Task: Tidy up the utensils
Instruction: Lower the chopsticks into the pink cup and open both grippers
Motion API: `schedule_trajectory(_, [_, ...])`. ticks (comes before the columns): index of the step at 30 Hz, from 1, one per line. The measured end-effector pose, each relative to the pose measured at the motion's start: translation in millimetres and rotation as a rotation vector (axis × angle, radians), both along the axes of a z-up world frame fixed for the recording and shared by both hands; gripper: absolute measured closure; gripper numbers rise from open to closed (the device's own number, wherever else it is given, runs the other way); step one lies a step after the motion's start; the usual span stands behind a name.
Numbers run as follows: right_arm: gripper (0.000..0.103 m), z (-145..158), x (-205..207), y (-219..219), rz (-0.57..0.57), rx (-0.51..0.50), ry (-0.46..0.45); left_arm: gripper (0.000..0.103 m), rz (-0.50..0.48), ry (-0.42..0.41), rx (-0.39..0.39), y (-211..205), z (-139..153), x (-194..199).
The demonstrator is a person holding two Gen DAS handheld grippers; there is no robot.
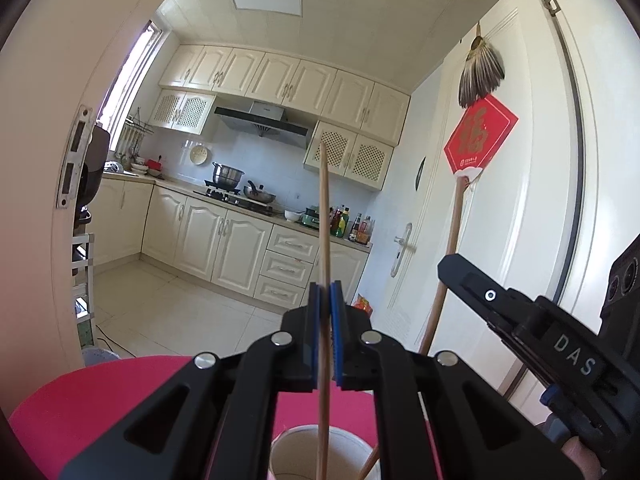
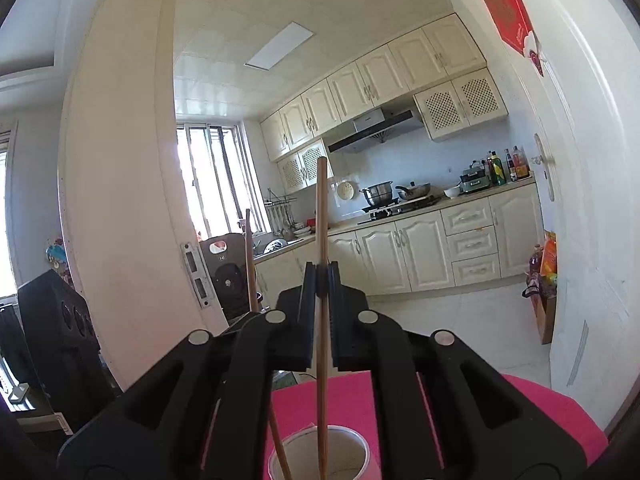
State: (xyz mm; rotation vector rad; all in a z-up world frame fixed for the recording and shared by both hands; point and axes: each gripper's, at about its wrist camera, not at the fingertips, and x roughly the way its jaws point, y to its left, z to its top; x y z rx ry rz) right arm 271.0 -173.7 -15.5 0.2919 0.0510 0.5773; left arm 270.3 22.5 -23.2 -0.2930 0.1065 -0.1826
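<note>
My left gripper (image 1: 325,294) is shut on a wooden chopstick (image 1: 324,216) that stands upright, its lower end inside a white cup (image 1: 304,438) on the pink table (image 1: 100,396). My right gripper (image 2: 321,274) is shut on a second wooden chopstick (image 2: 321,216), also upright, with its lower end in the same white cup (image 2: 352,442). The left chopstick (image 2: 250,256) shows in the right wrist view to the left, leaning into the cup. The right gripper (image 1: 452,268) shows in the left wrist view at the right, with the other chopstick (image 1: 448,256) beside it.
The pink table (image 2: 540,412) stands in a doorway facing a kitchen with cream cabinets (image 1: 224,240). A white door (image 1: 520,180) with a red sign (image 1: 478,134) is at the right. A black speaker (image 2: 60,332) stands at the left.
</note>
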Motion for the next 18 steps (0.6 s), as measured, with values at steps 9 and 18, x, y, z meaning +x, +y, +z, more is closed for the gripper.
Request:
schedule_trajectory(9, [0.097,-11.2,-17.7,1.2,0.002,-0.055,0.012,0.097,-0.001,0.058,0.022,2.2,-16.4,-5.3])
schedule_trajectory(18, [0.096,-17.0,-28.0,-0.4,-0.006,-0.082,0.044,0.071,0.017,0.069,0.070,3.6,-16.2,-26.7])
